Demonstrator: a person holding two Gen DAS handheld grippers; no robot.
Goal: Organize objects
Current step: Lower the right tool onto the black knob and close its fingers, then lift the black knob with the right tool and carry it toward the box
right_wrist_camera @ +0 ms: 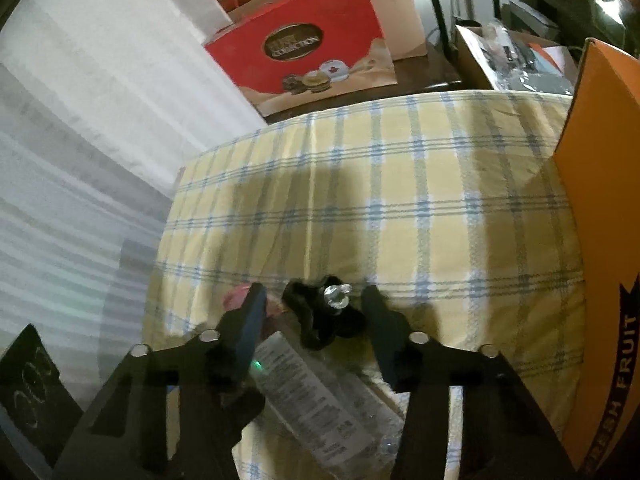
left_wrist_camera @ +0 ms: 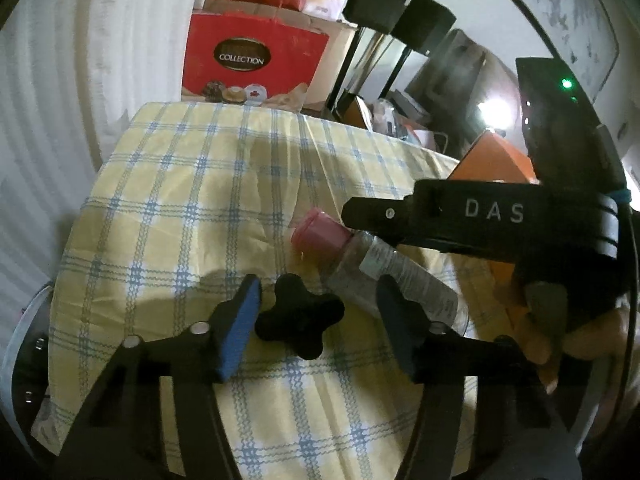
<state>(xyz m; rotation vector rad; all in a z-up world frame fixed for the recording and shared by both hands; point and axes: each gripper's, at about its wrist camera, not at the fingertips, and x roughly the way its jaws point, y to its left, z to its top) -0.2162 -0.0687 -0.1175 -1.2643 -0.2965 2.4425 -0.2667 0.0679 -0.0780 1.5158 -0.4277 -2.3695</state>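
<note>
While both jaws are hanging low over the bench (left_wrist_camera: pixel 180 200), step: reaching to pick up, one thing per hand, nothing lifted yet.
left gripper (left_wrist_camera: pixel 318 284): jaws are standing partly open around the black star knob (left_wrist_camera: pixel 300 316); the left pad is sitting just beside it, a gap is showing on the other side, no grip.
right gripper (right_wrist_camera: pixel 314 290): jaws are standing partly open, straddling the clear bottle (left_wrist_camera: pixel 384 276) near its neck; no pad is seen pressing, so it is looking unheld.
bottle place: lying flat on the checked cloth, just beside the knob, between it and the orange box (right_wrist_camera: pixel 592 200).
bottle axis: long axis is running diagonally in the left wrist view; the pink cap (left_wrist_camera: pixel 316 230) is pointing up-left, away from the person, the base is pointing back toward the right hand.
knob pose: resting flat, with a shiny stud sticking up in the right wrist view.
next move, judged: closing the right jaws across the bottle's width, not along its length, since a round body is likely rolling; closing the left jaws on opposite lobes of the knob; then lifting.
destination: guessing the orange box, not certain.
</note>
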